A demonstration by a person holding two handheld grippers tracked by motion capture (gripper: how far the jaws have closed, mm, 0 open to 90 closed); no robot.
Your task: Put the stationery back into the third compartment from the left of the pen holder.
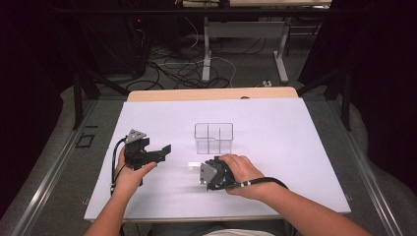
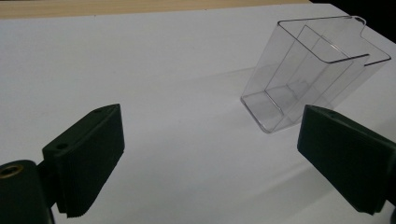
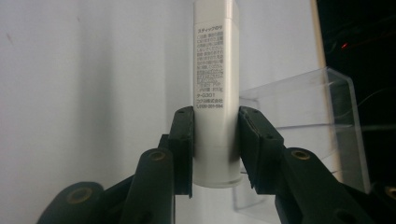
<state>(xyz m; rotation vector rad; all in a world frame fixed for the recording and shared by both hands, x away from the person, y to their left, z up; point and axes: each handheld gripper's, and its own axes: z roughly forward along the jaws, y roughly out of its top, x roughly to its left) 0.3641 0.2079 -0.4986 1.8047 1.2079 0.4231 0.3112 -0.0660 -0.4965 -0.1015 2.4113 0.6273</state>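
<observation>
The right gripper (image 3: 215,144) is clamped on a white glue stick (image 3: 215,93), its two pads pressing the tube's sides near the lower end. In the right gripper view the stick's long axis runs straight out ahead of the jaws, in line with them, the free end pointing away from the gripper and the short end sticking back between the jaws; printed text runs along its length. In the high view the stick (image 1: 193,165) juts out to the left of the right gripper (image 1: 200,173), lying roughly level above the table (image 1: 295,147). A clear divided container (image 1: 213,137) stands just beyond that gripper. The left gripper (image 1: 164,150) has its jaws wide apart and empty, pointing toward the container (image 2: 308,74).
</observation>
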